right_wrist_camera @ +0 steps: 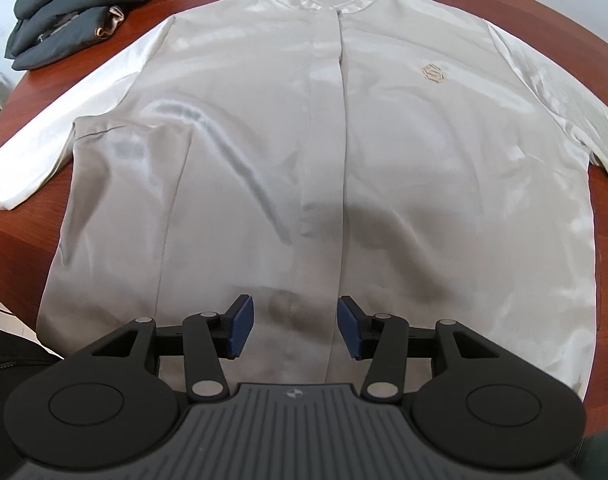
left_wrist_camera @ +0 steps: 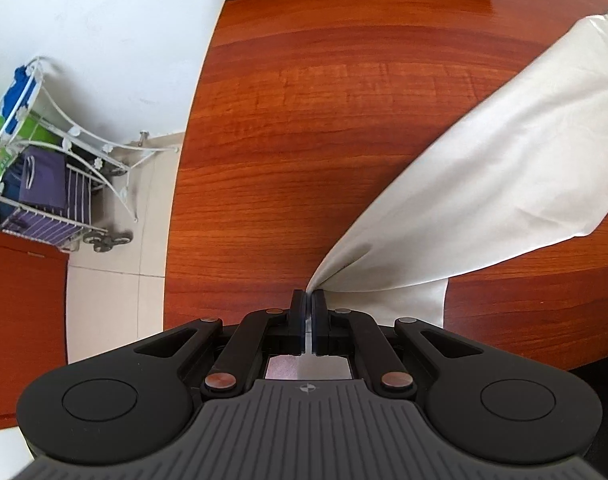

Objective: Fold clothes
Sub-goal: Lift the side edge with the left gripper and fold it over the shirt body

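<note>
While your left gripper point(left_wrist_camera: 308, 300) pinches the end of the cream shirt's sleeve point(left_wrist_camera: 483, 168), its jaws are fully closed on the fabric, and the sleeve runs taut and diagonal away from the pinch; judged purpose: drawing the sleeve out straight before folding it over the body. Your right gripper point(right_wrist_camera: 295, 320) hovers over the lower front of the shirt point(right_wrist_camera: 304, 140), jaws partly apart with nothing between the blue pads point(right_wrist_camera: 240, 326); the cloth lies below them, near the placket. Likely it is positioned to press or take the hem.

The shirt lies face up and spread flat, collar at the far side, small chest emblem point(right_wrist_camera: 433, 74) visible, both sleeves spread outward. No fold looks made yet.

Surface: round reddish wooden table point(left_wrist_camera: 284, 140), glossy grain. At its far edge sits a dark grey garment point(right_wrist_camera: 72, 12), bundled, well apart from the shirt.

Beyond the table: pale tiled floor point(left_wrist_camera: 116, 280), white wall, a white wire trolley point(left_wrist_camera: 56, 160) holding purple and green items.
</note>
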The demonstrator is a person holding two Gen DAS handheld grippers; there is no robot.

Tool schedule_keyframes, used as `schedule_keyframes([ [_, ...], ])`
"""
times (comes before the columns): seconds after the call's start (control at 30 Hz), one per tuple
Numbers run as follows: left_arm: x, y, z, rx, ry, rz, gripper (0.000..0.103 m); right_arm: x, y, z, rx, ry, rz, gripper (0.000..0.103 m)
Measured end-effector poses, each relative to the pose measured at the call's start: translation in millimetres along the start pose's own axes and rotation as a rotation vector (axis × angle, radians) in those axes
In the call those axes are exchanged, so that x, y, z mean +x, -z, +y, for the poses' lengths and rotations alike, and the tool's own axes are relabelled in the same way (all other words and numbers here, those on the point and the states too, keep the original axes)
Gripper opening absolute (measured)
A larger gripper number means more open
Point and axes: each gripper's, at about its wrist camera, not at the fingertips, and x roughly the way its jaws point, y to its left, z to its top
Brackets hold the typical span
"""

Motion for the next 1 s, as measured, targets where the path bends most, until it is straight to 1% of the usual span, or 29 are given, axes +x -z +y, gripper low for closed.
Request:
schedule_keyframes([
  [0.13, -9, -4, -11, 0.007, 0.032, -0.023, 0.003, -4, -4, 1, -0.007, -0.009, -0.016, 0.054],
  [0.3, -27, -11, -35, 0.009, 0.127, -0.081, 0.002, -11, -9, 9, -0.025, -0.026, -0.039, 0.055],
  [0.47, -45, -27, -72, -0.035, 0.271, -0.169, 0.002, -20, -13, 19, -0.036, -0.051, -0.074, 0.055],
  [0.57, -52, -35, -93, -0.031, 0.327, -0.196, 0.002, -26, -15, 25, -0.041, -0.077, -0.096, 0.056],
  [0.67, -61, -49, -132, -0.007, 0.403, -0.233, 0.002, -33, -20, 37, -0.065, -0.122, -0.125, 0.056],
  [0.8, -68, -62, -170, 0.040, 0.455, -0.256, 0.002, -41, -29, 57, -0.105, -0.184, -0.152, 0.056],
  [0.9, -71, -71, -197, 0.080, 0.456, -0.266, 0.002, -43, -36, 74, -0.143, -0.217, -0.167, 0.056],
  [1.0, -70, -71, -210, 0.092, 0.438, -0.271, 0.002, -43, -43, 90, -0.173, -0.247, -0.171, 0.056],
])
